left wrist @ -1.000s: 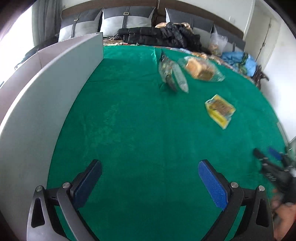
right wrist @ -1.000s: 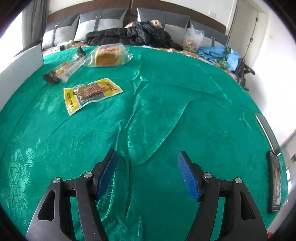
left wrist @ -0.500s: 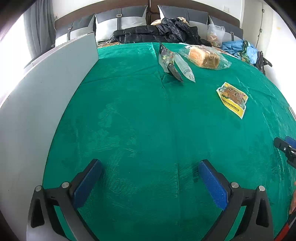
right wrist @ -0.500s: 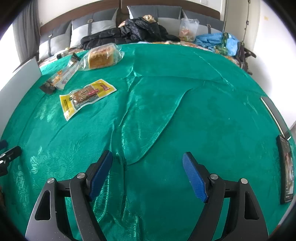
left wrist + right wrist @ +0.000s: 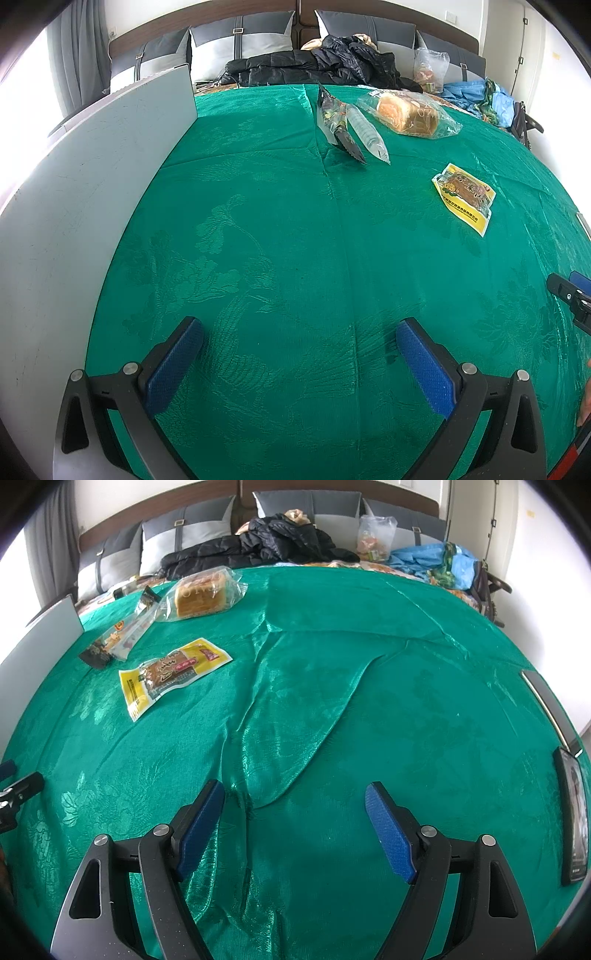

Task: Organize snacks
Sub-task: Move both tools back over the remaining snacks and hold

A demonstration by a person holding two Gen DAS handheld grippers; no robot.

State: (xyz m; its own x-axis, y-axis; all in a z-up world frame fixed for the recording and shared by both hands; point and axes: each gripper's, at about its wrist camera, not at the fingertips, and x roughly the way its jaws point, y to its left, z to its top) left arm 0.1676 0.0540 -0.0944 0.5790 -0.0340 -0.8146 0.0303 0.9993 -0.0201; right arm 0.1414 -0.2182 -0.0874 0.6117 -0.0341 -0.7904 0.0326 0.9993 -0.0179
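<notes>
Over the green tablecloth, both grippers point down at bare fabric. Left gripper: blue pads spread wide, nothing between them, nothing held. Right gripper: jaws have just been opening and now stand wide; only a raised fold of cloth lies between the pads, not gripped.

Snacks all lie well ahead of the fingertips, none near either gripper.
- Yellow snack packet: flat on the cloth, ahead and left of the right gripper's left finger; from the left gripper's view it sits ahead and to the right of the right finger.
- Bagged bread loaf: clear plastic bag, farthest ahead, beyond the yellow packet, toward the far cloth edge; also seen from the right wrist.
- Two long narrow packets: one dark, one clear, side by side and touching, straight ahead of the left gripper, just left of the bread. Exact contents too small to tell.

White panel stands upright along the cloth's edge, outside the left gripper's left finger. Dark phone-like slab lies at the cloth's edge, out past the right gripper's right finger. Black jacket and pillows lie beyond the far edge.
</notes>
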